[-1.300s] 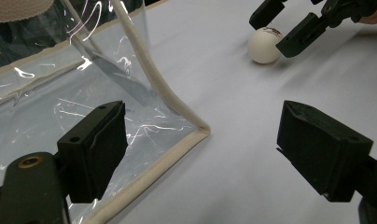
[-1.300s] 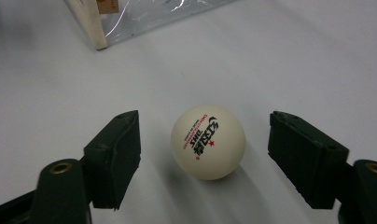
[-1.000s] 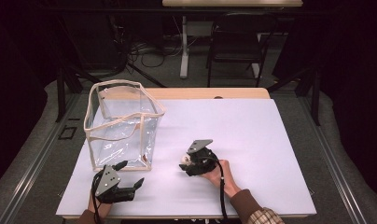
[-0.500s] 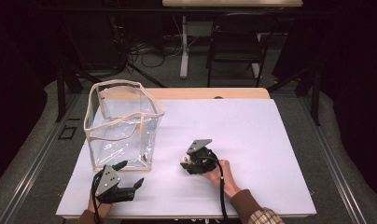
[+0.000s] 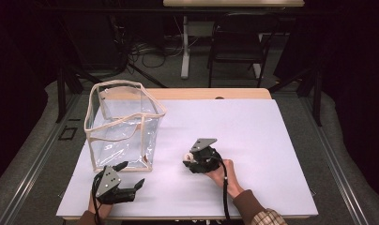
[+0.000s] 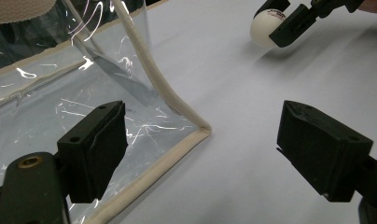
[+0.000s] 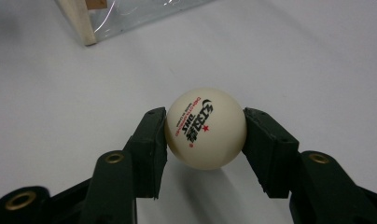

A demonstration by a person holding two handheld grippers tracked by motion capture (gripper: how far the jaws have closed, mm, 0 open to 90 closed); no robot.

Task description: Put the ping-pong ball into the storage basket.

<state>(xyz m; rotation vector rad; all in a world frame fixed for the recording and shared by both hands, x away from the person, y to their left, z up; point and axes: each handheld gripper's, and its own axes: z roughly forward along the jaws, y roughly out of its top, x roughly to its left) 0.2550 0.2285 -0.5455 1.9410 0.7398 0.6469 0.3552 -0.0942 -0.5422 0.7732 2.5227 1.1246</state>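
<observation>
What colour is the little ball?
The ball is creamy white with black lettering and a small red star, clearest in the right gripper view.

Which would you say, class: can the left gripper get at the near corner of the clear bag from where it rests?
Probably yes: the left gripper is open, and the clear bag corner lies just ahead with nothing between.
</observation>
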